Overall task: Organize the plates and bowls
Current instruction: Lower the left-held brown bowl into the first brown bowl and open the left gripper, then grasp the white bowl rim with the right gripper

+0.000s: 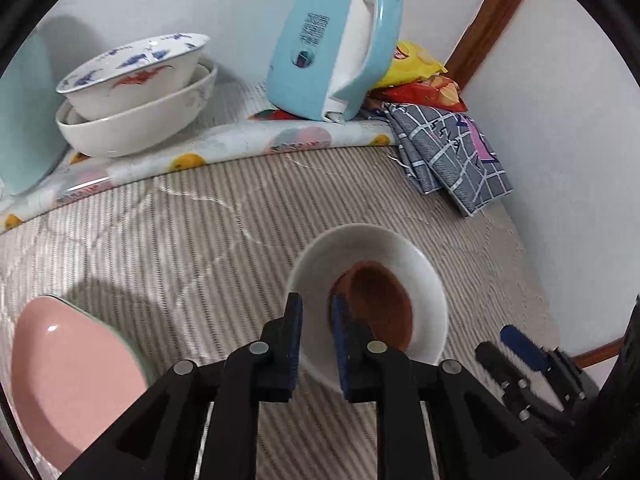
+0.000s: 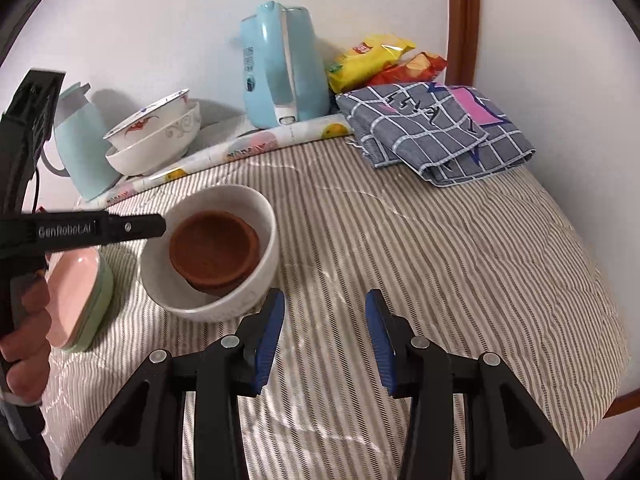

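Three white bowls (image 2: 208, 248), two brown saucers (image 2: 214, 248)

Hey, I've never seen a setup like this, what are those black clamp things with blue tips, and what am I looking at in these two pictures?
They are hand-held grippers; a person carries one in each hand. Each picture comes from a camera on one gripper, looking along its fingers. The left gripper sits at the rim of a white bowl holding a brown dish, one finger on either side of the rim, not pressing. The right gripper is open and empty. On the striped cloth also lie stacked pink and green plates, two stacked bowls, a blue kettle and a folded towel.
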